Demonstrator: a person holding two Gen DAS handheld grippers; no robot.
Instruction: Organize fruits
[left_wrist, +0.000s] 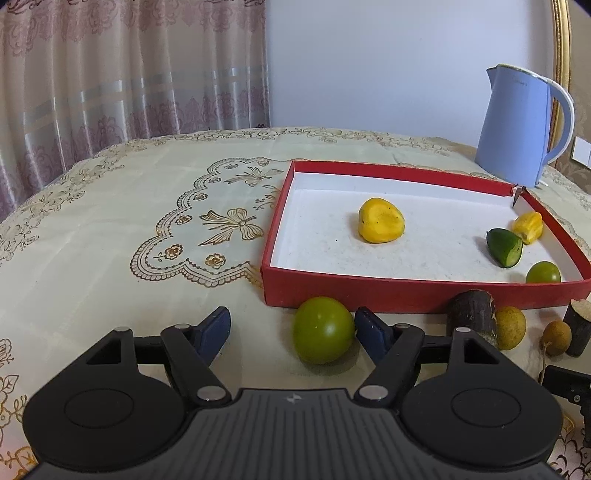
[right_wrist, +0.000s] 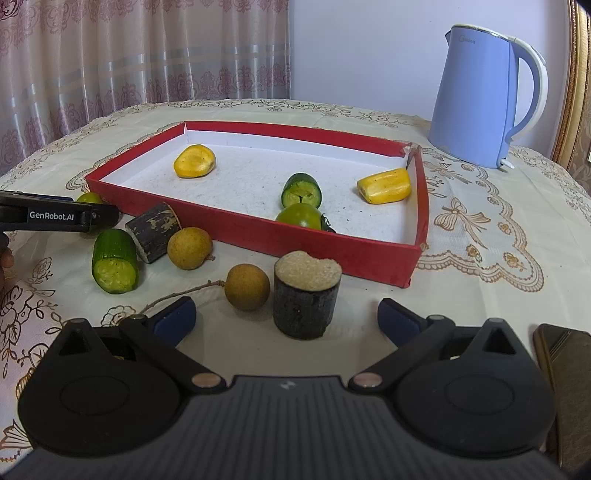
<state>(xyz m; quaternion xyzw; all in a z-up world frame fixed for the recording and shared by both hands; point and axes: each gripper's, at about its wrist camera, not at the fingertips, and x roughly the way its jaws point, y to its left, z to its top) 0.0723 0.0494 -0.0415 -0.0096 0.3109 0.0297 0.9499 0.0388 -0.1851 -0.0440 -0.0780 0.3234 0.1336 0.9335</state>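
Your left hand-held gripper (left_wrist: 291, 326) stands spread around the green fruit (left_wrist: 323, 329), right pad touching. Centre it before squeezing (it rolls easily), then lift over the red box (left_wrist: 406, 291). Right hand-held gripper (right_wrist: 286, 314) gapes wide, empty.

"GenRobot.AI" on the left gripper (right_wrist: 55, 216); faint "Midea" on the blue kettle (right_wrist: 480, 99).

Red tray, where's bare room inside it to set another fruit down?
The tray has a wide bare patch along its left wall, between the near wall and the yellow piece. The middle, between that piece and the cucumber piece, is bare too. The near right end is crowded: cucumber, green fruit, second yellow piece.
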